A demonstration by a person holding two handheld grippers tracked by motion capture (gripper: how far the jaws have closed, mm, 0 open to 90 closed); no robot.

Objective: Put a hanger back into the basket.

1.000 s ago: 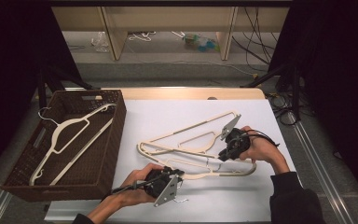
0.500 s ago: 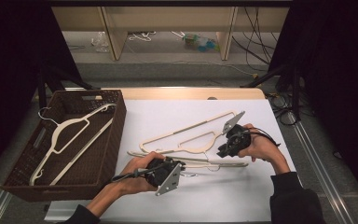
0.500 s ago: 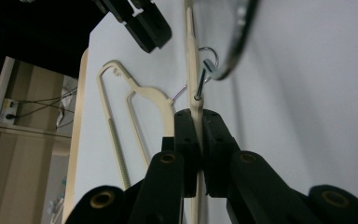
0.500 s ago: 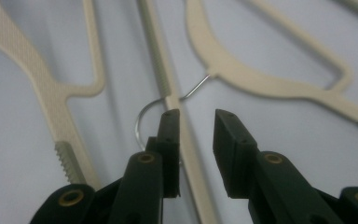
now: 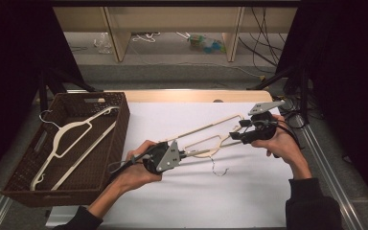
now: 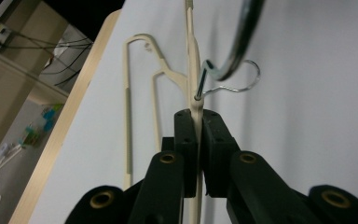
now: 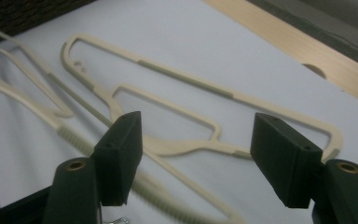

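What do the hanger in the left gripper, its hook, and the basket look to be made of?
Held hanger: cream, thin moulded bars with a matte look, probably plastic. Its hook: bright, shiny wire, likely metal. Basket: dark brown woven walls, wicker or plastic imitation; hard to tell. The left gripper clamps the hanger.

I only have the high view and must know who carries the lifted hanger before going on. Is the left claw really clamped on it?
Observer: Yes. In the left gripper view the left claw is shut on the cream hanger, right where its metal hook enters.
Operator: And the right claw?
Observer: The right claw has just been opening. Its jaws stand wide apart and press on nothing.
Operator: What lies beyond it?
Observer: A second hanger lies flat on the white table.
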